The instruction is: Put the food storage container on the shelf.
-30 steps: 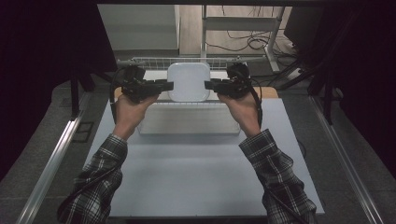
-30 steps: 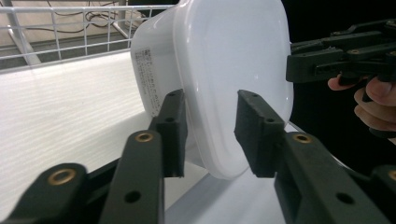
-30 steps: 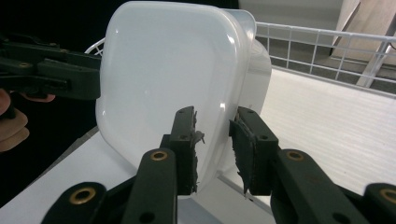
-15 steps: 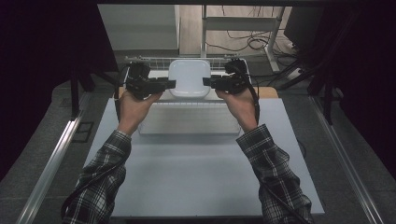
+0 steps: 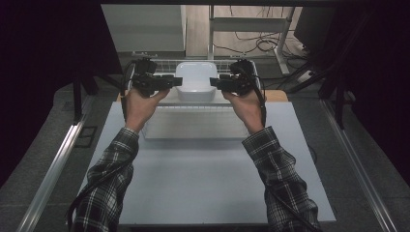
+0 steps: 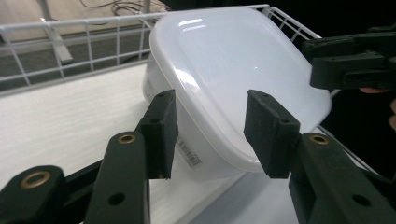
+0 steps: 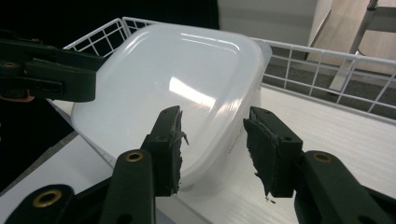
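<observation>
Far edge of the table: a white, square, round-cornered plastic container with a lid (image 5: pixel 196 82) stands in a white wire basket (image 5: pixel 167 64), on the pale board that floors it.
Container's place: between the two grippers, beyond a white rectangular tray (image 5: pixel 193 123) lying on the light grey table (image 5: pixel 203 183).
Left gripper (image 5: pixel 178 81): black, held in the left hand (image 5: pixel 139 104), pointing inward at the container's left side; jaws apart, one on each side of the near lid corner, not clearly touching it.
Right gripper (image 5: pixel 213 83): black, held in the right hand (image 5: pixel 249 107), pointing inward at the right side; jaws apart around the lid rim, contact uncertain.
High view alone: plaid sleeves, the tray, cables on the floor beyond.
Left gripper view alone: a barcode label (image 6: pixel 184 151) on the container's wall.
Right gripper view alone: torn, ragged rubber on both pads (image 7: pixel 173 135).
Orientation: lid up; tilt unclear; footprint nearly square, so no clear long axis.
</observation>
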Motion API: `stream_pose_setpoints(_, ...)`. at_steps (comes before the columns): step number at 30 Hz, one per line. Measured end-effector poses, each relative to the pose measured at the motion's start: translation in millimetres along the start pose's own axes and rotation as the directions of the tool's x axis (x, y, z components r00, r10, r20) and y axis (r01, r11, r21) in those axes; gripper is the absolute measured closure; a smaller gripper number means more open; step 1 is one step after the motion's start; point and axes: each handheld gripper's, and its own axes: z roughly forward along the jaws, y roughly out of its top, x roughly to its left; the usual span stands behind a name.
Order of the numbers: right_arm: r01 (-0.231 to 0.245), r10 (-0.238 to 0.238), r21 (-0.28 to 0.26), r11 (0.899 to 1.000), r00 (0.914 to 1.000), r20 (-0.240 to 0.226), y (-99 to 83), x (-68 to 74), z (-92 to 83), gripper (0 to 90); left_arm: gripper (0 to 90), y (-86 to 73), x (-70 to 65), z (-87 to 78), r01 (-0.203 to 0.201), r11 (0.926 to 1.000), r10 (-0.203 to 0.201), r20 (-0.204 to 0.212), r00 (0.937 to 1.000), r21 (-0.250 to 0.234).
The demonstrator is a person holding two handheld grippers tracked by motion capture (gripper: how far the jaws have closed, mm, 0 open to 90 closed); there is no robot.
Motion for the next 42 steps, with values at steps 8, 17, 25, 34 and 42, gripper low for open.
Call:
stream_pose_setpoints(8, -0.012, 0.012, -0.015, 1.0, 0.9998, 0.017, 0.8, -4.1, 4.1, 53.9, 54.1, 5.7, 0.8, 7.0, -0.027, 0.9996, 0.027, -0.053, 0.9982, -0.002)
stream_pose_setpoints(17, 0.021, -0.021, -0.05, 0.999, 0.9997, 0.015, -2.3, 1.5, -1.5, 33.7, 37.9, 2.7, -14.5, 1.2, -0.105, 0.9935, 0.104, -0.02, 0.9943, -0.044)
stream_pose_setpoints(25, 0.06, -0.061, -0.043, 0.997, 0.9976, -0.032, -11.2, 6.9, -4.9, 15.7, 18.8, -11.8, -24.4, -0.1, -0.145, 0.988, 0.147, 0.035, 0.9885, -0.051)
stream_pose_setpoints(34, 0.131, -0.132, -0.01, 0.991, 0.9911, -0.023, -34.9, 14.5, -6.6, 4.5, 8.2, -46.6, -29.8, -4.9, -0.19, 0.9816, 0.191, 0.086, 0.9779, -0.023)
stream_pose_setpoints(42, 0.145, -0.145, -0.004, 0.989, 0.9887, -0.039, -47.3, 16.9, -7.1, 3.9, 8.2, -63.0, -29.5, -5.7, -0.247, 0.9687, 0.248, 0.038, 0.968, -0.022)
